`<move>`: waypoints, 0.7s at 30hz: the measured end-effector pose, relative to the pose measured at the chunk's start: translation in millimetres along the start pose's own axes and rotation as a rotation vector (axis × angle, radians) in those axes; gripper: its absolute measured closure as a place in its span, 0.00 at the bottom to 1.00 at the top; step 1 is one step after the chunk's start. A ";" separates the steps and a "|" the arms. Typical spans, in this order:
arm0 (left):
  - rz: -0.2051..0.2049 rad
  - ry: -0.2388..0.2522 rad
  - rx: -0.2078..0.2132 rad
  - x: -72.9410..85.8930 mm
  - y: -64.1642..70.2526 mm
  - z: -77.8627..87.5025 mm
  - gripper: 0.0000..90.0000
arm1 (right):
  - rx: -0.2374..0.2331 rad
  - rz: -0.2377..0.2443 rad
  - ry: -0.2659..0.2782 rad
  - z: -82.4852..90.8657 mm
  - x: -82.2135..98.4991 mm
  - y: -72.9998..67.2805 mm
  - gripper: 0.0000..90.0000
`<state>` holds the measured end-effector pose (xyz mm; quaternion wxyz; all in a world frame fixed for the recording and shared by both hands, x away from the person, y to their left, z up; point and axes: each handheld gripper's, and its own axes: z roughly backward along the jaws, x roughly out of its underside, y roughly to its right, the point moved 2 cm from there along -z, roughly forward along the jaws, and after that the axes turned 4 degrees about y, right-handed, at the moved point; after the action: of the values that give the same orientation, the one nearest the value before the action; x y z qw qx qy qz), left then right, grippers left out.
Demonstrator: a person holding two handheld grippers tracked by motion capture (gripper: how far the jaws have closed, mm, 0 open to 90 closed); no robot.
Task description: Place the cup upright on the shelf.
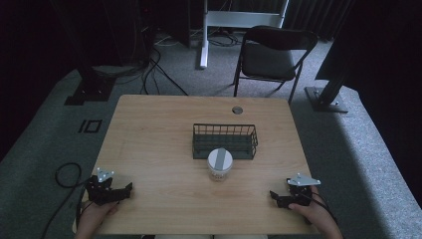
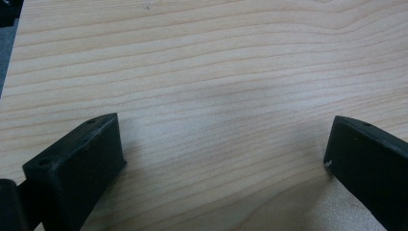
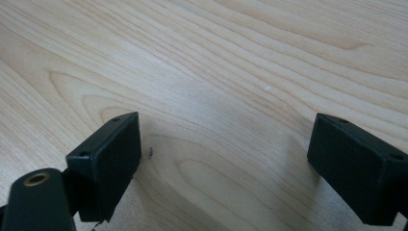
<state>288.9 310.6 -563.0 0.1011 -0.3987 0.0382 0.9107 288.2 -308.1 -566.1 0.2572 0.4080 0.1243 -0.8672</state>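
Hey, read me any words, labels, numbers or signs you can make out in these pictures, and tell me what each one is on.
No text can be read here.
The jar has a grey strip across its white lid and marks around its side, too small and blurred to read.
The wire basket, the table, the left gripper and the right gripper carry no visible writing.

The right gripper [image 3: 226,159] has its black jaws wide apart at the frame's bottom, over bare tabletop [image 3: 216,62].
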 end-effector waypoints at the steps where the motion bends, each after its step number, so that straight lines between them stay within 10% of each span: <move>1: 0.001 0.001 0.000 0.0 0.1 0.0 0.00 | 0.002 -0.003 0.000 0.1 0.1 -0.3 0.12; 21: -0.004 0.003 0.009 1.3 0.2 1.0 0.00 | 0.007 -0.007 0.000 0.3 0.3 -1.0 0.12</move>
<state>287.3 310.8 -563.3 0.1046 -0.3997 0.0417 0.9097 287.3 -307.5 -566.1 0.2525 0.4083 0.1227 -0.8686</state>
